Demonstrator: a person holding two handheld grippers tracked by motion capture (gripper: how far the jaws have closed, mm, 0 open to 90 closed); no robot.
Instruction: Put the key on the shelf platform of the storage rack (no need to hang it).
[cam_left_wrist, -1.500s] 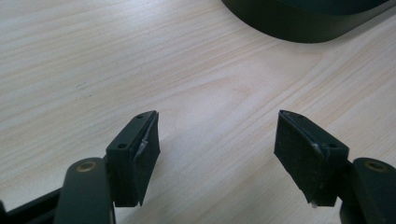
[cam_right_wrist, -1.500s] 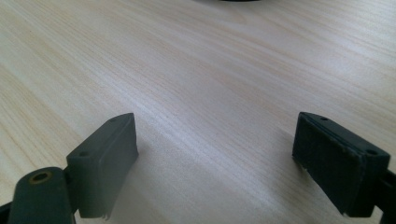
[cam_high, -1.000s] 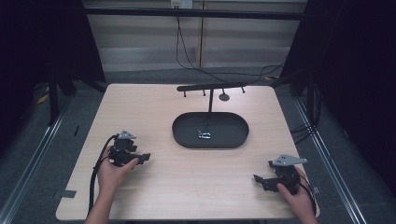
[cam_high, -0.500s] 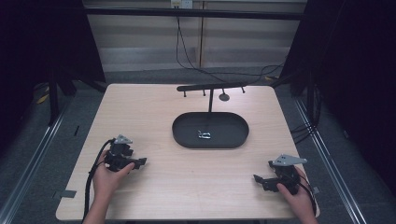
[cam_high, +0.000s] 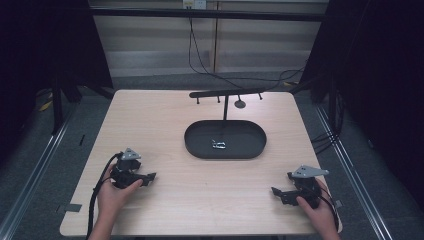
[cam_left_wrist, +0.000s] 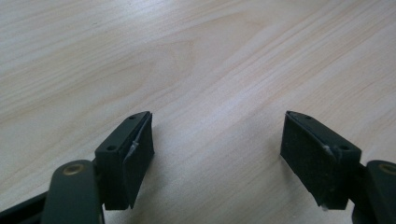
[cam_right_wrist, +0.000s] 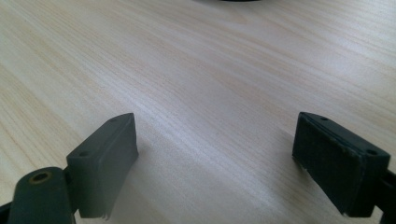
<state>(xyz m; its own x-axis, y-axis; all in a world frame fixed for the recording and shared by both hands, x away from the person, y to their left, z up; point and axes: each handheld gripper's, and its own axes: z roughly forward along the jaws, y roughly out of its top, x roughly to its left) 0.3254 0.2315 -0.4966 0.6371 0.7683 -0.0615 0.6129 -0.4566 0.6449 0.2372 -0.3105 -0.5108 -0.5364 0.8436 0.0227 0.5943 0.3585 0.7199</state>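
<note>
Left hand-held gripper (cam_high: 150, 176) rests low over the pale wood-grain desk (cam_high: 165, 125) near the front left corner, gripped by the person's left hand (cam_high: 114, 192). Its jaws point toward the desk's middle and stand wide apart; they have just been opening, with nothing between them but bare desk surface, as the left gripper view confirms (cam_left_wrist: 217, 154). A black cable (cam_high: 97, 192) trails from it back along the forearm.

Right hand-held gripper (cam_high: 276, 191) sits near the front right corner in the right hand (cam_high: 320, 212), jaws also spread wide and empty over bare wood (cam_right_wrist: 215, 158).

Between and beyond the two, at mid-desk, lies a black oval shallow tray (cam_high: 197, 145). A small shiny metallic object (cam_high: 218, 145) rests inside it, too small to identify. A thin black T-shaped stand (cam_high: 226, 93) with short pegs rises at the tray's far edge.
</note>
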